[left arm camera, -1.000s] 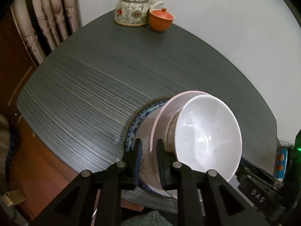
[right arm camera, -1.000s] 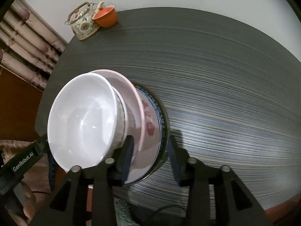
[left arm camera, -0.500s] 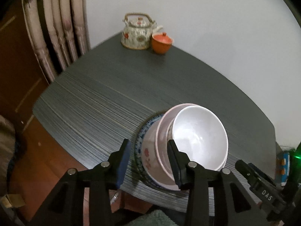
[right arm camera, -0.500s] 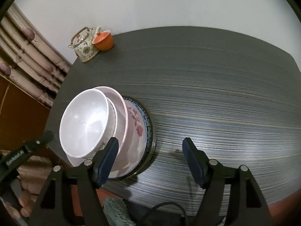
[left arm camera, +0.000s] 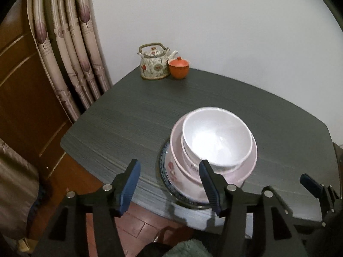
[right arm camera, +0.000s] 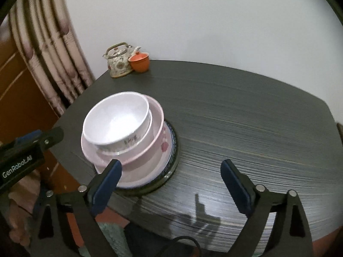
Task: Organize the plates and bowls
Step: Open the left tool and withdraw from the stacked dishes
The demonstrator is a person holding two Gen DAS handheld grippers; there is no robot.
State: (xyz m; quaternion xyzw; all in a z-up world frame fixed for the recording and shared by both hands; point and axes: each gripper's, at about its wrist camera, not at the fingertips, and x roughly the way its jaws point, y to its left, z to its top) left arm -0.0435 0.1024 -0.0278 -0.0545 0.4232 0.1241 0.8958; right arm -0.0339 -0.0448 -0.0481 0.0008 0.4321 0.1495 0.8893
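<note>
**Both grippers free, the stack standing alone**

The left gripper hangs just off the near table edge with its blue-padded fingers spread wide and nothing between them. The right gripper is the same — jaws far apart, empty, one pad in front of the stack without visibly touching it.

Just beyond them sits the crockery: a plain white ceramic bowl nested in a wider pale pink bowl with red flower sprigs, both resting on a blue-patterned round plate near the front edge of the dark grey striped table. The white bowl sits slightly off-centre, tilted toward the left side as the right camera sees it.

Far back by the wall stand a floral teapot with a hoop handle and a small orange lidded cup, touching or nearly so.

The stacking looks finished to me — what remains, if anything, is a gentle nudge to seat the top bowl level, calling for a light grip on its rim.
</note>
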